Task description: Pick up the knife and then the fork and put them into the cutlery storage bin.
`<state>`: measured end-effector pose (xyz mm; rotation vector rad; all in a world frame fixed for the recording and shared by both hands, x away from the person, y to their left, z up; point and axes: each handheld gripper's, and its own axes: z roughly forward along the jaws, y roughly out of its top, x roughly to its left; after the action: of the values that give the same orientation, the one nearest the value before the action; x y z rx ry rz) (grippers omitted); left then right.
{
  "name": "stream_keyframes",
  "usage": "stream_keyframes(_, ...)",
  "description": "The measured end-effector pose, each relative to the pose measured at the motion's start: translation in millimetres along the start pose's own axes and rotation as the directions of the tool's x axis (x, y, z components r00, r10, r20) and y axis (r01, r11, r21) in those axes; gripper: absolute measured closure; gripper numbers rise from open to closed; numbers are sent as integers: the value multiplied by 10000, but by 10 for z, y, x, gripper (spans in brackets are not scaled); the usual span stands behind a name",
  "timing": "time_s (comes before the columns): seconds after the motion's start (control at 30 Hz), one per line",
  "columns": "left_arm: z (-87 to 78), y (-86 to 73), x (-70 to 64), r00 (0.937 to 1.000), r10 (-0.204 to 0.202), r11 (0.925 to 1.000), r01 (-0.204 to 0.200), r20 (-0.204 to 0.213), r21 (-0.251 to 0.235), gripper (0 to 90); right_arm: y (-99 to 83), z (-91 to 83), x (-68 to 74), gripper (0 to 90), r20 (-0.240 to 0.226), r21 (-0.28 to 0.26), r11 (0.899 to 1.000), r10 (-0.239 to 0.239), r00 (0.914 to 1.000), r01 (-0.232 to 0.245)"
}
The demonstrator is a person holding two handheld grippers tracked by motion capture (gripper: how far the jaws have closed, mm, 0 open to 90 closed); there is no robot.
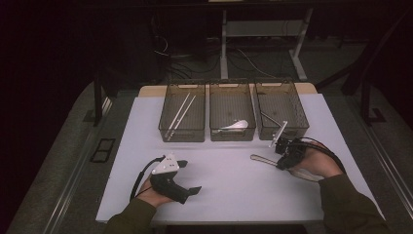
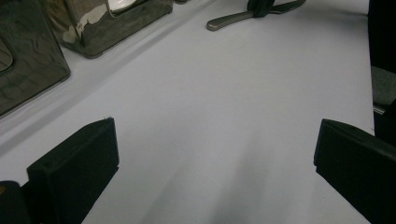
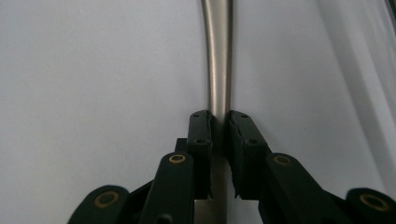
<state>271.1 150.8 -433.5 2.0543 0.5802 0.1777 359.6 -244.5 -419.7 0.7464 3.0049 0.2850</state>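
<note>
1. Three mesh bins (image 1: 232, 118) are standing in a row along the far edge of the white table (image 1: 229, 190), closing off that side.
2. A metal utensil (image 1: 263, 159) is lying on the mat near the right gripper (image 1: 282, 155), whose jaws are closing on its handle (image 3: 218, 70).
3. Open mat is stretching between the left gripper (image 1: 187, 183) and the utensil, offering clear passage.
4. Bare mat is lying between the left gripper's wide-apart jaws.

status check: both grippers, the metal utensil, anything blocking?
Right gripper shut on metal utensil, which lies on the white table. Left gripper open, empty, low over table. Path to the three bins looks clear.
</note>
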Motion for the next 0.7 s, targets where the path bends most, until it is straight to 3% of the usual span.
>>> stream_keyframes(0.33, 0, 1, 1, 10000, 8, 10000, -8, 6, 1, 0, -113, -64, -65, 793, -186, -961, 9928, 699, 9974, -714)
stream_keyframes(0.6, 0, 0, 1, 10000, -1, 10000, 1, 4, 4, 0, -187, -155, -97, 794, -378, -1749, 9768, 1191, 9922, -1240)
stream_keyframes(0.7, 0, 0, 1, 10000, -4, 10000, 4, 3, 4, 0, -208, -209, -105, 794, -446, -2109, 9665, 1401, 9891, -1464)
